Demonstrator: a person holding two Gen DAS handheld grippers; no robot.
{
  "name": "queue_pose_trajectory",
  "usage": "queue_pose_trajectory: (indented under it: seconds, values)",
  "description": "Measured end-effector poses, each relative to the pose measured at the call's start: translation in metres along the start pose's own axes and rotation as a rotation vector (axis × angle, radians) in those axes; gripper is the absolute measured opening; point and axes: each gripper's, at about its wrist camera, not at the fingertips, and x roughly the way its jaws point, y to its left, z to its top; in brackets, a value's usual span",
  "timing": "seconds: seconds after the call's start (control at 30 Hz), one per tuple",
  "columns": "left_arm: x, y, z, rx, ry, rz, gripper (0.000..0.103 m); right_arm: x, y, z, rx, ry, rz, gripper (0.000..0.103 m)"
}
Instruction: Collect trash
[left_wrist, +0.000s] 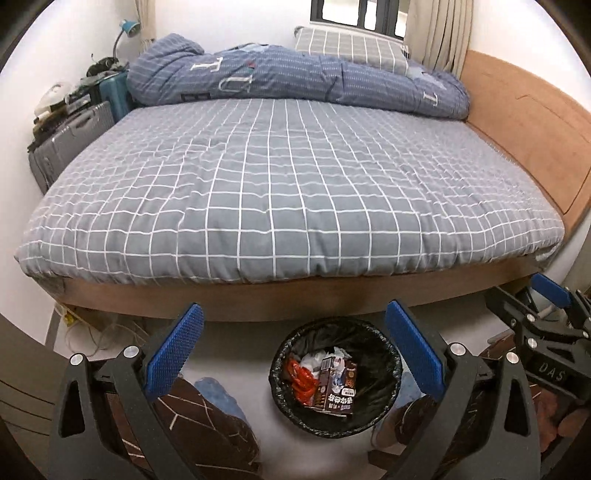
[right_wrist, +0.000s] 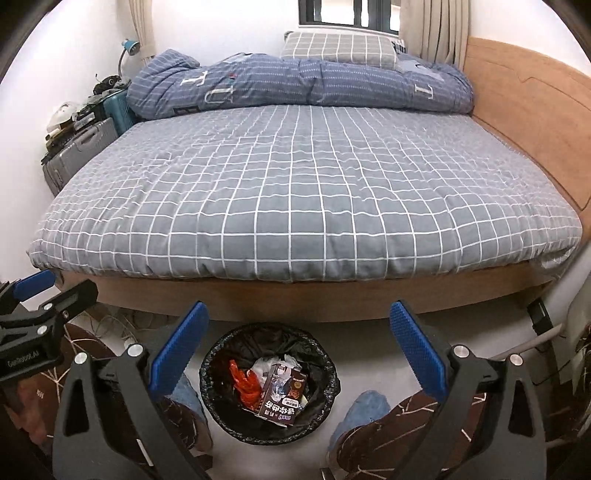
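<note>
A round bin with a black liner stands on the pale floor in front of the bed. Inside lie a dark drink carton, a red wrapper and crumpled white paper. My left gripper hovers over the bin, open and empty. My right gripper is also open and empty above the bin. In the left wrist view the right gripper appears at the right edge; in the right wrist view the left gripper shows at the left edge.
A bed with a grey checked sheet fills the middle, with a rolled blue quilt and a pillow at the back. Suitcases stand at the left. A person's legs and slippered feet flank the bin.
</note>
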Motion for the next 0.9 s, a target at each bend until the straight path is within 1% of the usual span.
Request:
queue_pose_trajectory:
  seconds: [0.23,0.9]
  values:
    - [-0.0039,-0.004,0.0001,0.008,-0.004,-0.003,0.097,-0.0097,-0.0013,-0.0006,0.002,-0.014,-0.001,0.095]
    - [0.0015,0.0027,-0.0049,-0.004,0.01,0.003,0.097,-0.0107,0.0035,0.0029,-0.022,-0.024,-0.008,0.095]
